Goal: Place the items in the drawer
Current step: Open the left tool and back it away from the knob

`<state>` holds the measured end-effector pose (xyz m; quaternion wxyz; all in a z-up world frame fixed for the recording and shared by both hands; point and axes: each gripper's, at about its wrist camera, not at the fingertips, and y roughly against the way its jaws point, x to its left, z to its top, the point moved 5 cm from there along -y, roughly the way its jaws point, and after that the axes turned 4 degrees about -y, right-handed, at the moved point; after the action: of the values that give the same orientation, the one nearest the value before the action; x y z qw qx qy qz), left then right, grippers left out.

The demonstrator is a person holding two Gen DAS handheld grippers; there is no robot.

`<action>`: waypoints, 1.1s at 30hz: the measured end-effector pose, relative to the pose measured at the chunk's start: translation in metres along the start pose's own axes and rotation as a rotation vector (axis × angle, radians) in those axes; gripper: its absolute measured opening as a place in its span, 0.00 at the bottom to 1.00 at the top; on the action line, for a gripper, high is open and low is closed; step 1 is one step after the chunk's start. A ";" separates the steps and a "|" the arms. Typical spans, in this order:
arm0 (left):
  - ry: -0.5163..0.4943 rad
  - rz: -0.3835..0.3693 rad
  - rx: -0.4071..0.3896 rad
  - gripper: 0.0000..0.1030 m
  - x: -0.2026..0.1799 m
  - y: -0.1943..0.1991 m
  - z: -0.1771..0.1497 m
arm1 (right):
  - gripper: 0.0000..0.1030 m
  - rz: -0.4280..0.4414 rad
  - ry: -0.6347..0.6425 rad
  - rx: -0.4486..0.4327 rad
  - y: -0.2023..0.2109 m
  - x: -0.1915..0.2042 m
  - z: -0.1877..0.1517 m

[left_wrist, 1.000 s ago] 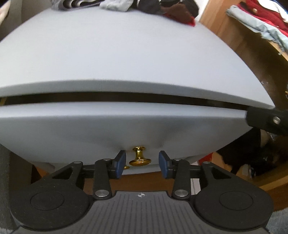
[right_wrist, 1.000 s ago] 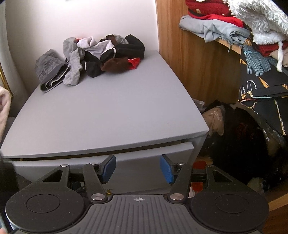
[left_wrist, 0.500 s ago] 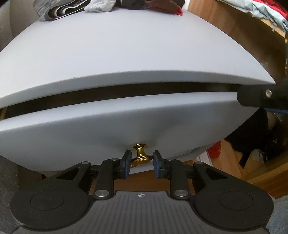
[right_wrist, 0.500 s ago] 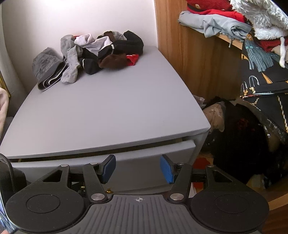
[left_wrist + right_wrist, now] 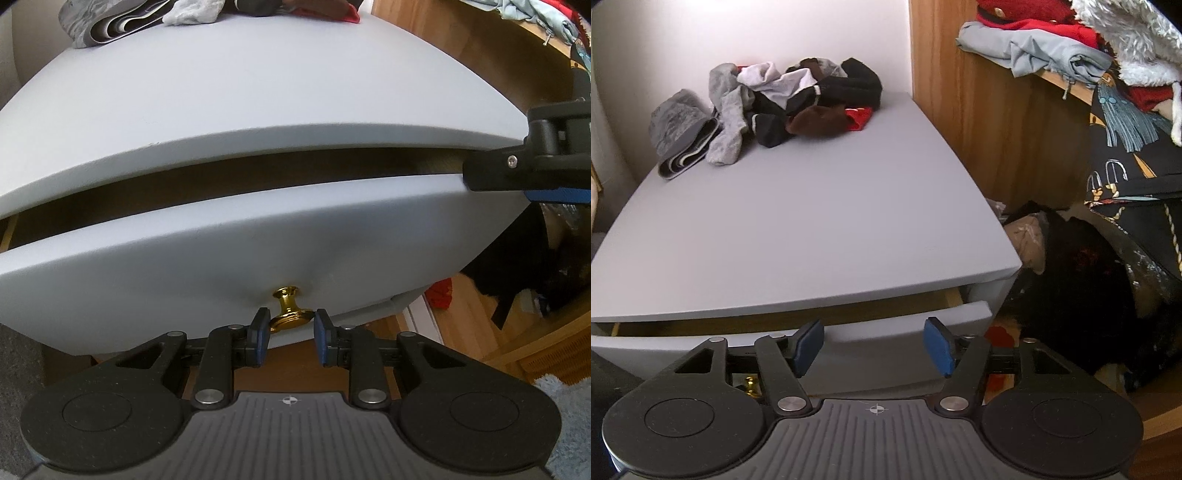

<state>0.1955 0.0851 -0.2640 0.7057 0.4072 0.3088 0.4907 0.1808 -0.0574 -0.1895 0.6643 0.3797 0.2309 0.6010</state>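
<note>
The left tongs (image 5: 288, 328) pinch the brass knob (image 5: 287, 308) of a grey chest's top drawer (image 5: 236, 236), their blue pads closed against the knob's flared cap, with the drawer drawn out only a narrow gap. The right tongs (image 5: 873, 343), whose jaws have just been opening and hold nothing, hover over the drawer's front edge near its right corner.

The hold looks thin: the pads catch only the rim of a smooth, rounded knob (polished metal, likely slippery), so a sideways or downward tug could let it pop free. A pull from one central knob may also skew the drawer in its runners and jam it.

The items to be stowed, a heap of socks and clothes (image 5: 783, 107), lie at the far back of the tabletop (image 5: 798, 221) against the wall, well apart from both tongs. The gap is too slim for anything to go in yet. To the right stand a wooden wardrobe panel (image 5: 997, 122), a shelf piled with garments (image 5: 1034, 51), and dark clothing on the floor (image 5: 1089, 295), crowding that side.
</note>
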 end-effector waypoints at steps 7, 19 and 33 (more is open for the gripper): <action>-0.083 0.005 -0.014 0.27 -0.001 0.015 -0.001 | 0.57 -0.007 0.010 -0.019 0.001 0.001 0.001; -0.064 0.066 -0.156 0.35 0.026 0.082 -0.009 | 0.59 -0.014 0.043 -0.035 0.001 0.006 -0.005; 0.080 0.152 -0.300 0.41 0.060 0.129 -0.001 | 0.61 -0.016 0.058 -0.045 0.004 0.008 -0.007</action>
<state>0.1575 0.1657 -0.1537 0.7064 0.2999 0.2281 0.5992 0.1741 -0.0478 -0.1893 0.6706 0.3454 0.2395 0.6113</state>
